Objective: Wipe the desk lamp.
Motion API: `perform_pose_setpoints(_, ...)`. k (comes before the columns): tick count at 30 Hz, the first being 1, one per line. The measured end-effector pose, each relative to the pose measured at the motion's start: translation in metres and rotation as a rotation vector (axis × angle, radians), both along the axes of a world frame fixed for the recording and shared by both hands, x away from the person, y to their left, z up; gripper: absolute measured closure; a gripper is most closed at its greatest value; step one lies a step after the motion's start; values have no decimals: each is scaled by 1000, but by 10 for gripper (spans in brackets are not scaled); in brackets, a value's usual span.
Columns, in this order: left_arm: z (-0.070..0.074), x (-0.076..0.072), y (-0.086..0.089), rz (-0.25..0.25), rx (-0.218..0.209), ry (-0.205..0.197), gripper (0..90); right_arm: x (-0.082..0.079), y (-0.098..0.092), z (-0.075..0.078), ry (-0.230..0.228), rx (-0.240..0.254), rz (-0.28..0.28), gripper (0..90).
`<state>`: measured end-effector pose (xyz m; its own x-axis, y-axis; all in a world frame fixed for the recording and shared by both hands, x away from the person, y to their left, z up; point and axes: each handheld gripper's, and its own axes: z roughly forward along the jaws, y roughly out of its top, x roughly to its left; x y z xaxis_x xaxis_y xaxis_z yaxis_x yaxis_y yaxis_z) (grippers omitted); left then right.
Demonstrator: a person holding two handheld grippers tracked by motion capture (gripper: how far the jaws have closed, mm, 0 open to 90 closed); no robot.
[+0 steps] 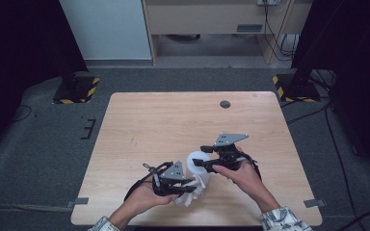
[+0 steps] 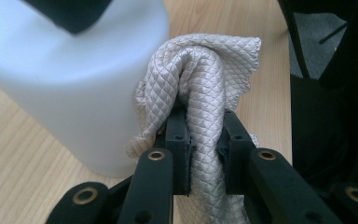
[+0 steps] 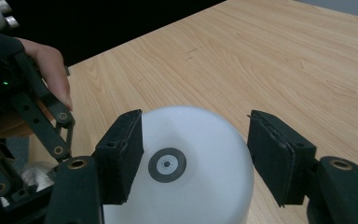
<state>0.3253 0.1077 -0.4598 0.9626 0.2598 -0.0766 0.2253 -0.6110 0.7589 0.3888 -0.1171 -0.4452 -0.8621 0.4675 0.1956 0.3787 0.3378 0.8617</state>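
A white plastic container point(image 1: 192, 159) stands upright on the wooden table point(image 1: 173, 120), near its front edge. My right gripper point(image 1: 201, 156) comes at it from the right with its jaws on either side of the domed top point(image 3: 186, 186). A gap shows at one pad, so it is open. A small dark disc point(image 3: 167, 164) marks the middle of the top. My left gripper point(image 2: 205, 135) is shut on a bunched grey quilted cloth point(image 2: 205, 70), held right beside the container's wall point(image 2: 74, 84). The cloth point(image 1: 192, 195) hangs down to the table in front of the container.
A dark round grommet point(image 1: 225, 104) sits in the table's far right part. Two black stands on yellow-and-black striped bases point(image 1: 74, 89) point(image 1: 294, 89) flank the far corners. Cables point(image 1: 337, 144) run over the grey floor at the right. A cabinet point(image 1: 212, 19) stands behind.
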Motion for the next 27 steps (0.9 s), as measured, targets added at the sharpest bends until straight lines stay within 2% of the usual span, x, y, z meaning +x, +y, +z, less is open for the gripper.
perform_pose_setpoints(1,-1,0,-2,7,0,1,770,0,0,0,-1,0,-1,367)
perform_pose_setpoints(7,-18,2,-10,10,65,4,771,-1,1,-1,-6,2,-4,368)
perform_pose_setpoints(15,-33,3,-17,6,113,23,771,-2,1,-1,-12,6,8,388)
perform_pose_setpoints(18,-29,2,-15,1,98,14,770,-2,2,-1,-15,5,6,388)
perform_pose_setpoints(22,-16,0,-9,9,40,1,768,-1,1,-1,-6,7,2,388)
perform_pose_setpoints(23,-11,-1,-7,17,14,0,768,-1,0,-1,-5,6,2,388)
perform_pose_setpoints(25,-6,-1,-6,25,-7,-7,768,0,-1,-1,-6,5,-3,389)
perform_pose_setpoints(27,-6,-1,-6,24,-3,-10,768,0,-2,-1,0,5,-6,390)
